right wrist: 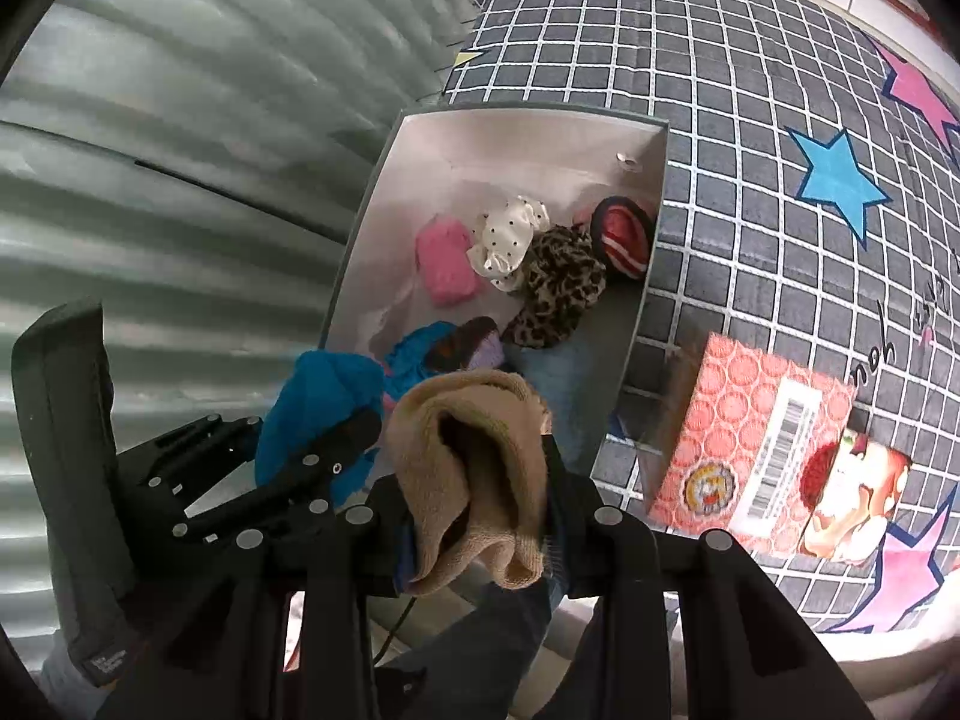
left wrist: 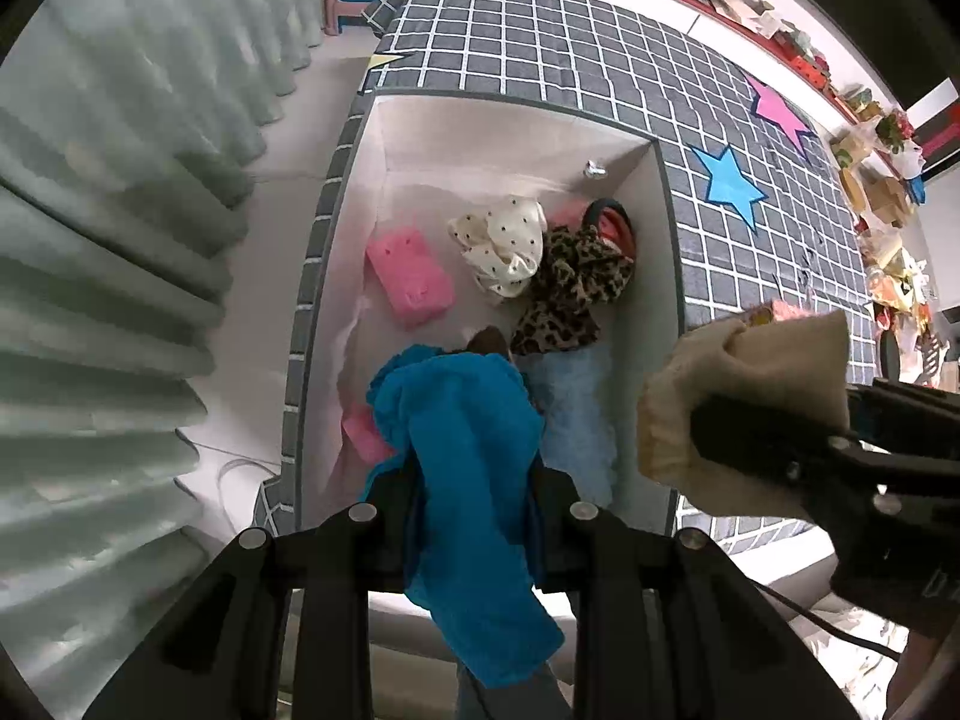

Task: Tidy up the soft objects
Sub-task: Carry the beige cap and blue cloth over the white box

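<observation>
My left gripper (left wrist: 474, 480) is shut on a blue cloth (left wrist: 474, 480) and holds it over the near end of the white-lined storage box (left wrist: 516, 126). My right gripper (right wrist: 480, 480) is shut on a tan sock (right wrist: 474, 462) at the box's near right rim; the sock also shows in the left wrist view (left wrist: 744, 384). Inside the box lie a pink sponge (left wrist: 411, 276), a polka-dot cream cloth (left wrist: 501, 243), a leopard-print cloth (left wrist: 570, 294), a red-and-black item (left wrist: 618, 225) and a light blue cloth (left wrist: 576, 408).
The box sits on a grey grid-patterned mat (left wrist: 540, 42) with blue (left wrist: 729, 180) and pink stars. A pink bubble-wrap package (right wrist: 774, 450) lies on the mat right of the box. A pleated curtain (left wrist: 120, 240) hangs at left.
</observation>
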Demonstrator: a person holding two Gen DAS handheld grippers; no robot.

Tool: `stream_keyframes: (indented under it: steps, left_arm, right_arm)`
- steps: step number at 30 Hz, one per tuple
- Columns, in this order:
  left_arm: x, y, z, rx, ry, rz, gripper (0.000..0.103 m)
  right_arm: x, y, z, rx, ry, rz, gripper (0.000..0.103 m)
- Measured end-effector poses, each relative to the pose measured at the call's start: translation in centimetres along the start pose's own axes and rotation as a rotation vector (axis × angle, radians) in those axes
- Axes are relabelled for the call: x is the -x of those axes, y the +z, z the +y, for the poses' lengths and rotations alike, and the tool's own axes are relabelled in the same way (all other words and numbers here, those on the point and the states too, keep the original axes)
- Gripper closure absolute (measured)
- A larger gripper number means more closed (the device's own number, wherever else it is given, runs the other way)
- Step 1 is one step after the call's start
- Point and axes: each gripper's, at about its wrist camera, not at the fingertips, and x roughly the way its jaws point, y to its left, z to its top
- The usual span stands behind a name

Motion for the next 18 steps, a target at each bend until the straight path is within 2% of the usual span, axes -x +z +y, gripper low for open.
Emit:
stream_keyframes:
  steps: [7, 18]
  left_arm:
    - [-1.1, 1.4, 0.1, 0.021, 0.017, 0.005, 0.074]
    - [-2.3, 1.7, 0.8, 0.044, 0.034, 0.029, 0.074]
  right_arm:
    - [-0.6, 2.1, 0.0, -0.005, -0.017, 0.0, 0.068]
    - [-2.3, 2.8, -0.2, -0.006, -0.027, 0.038, 0.068]
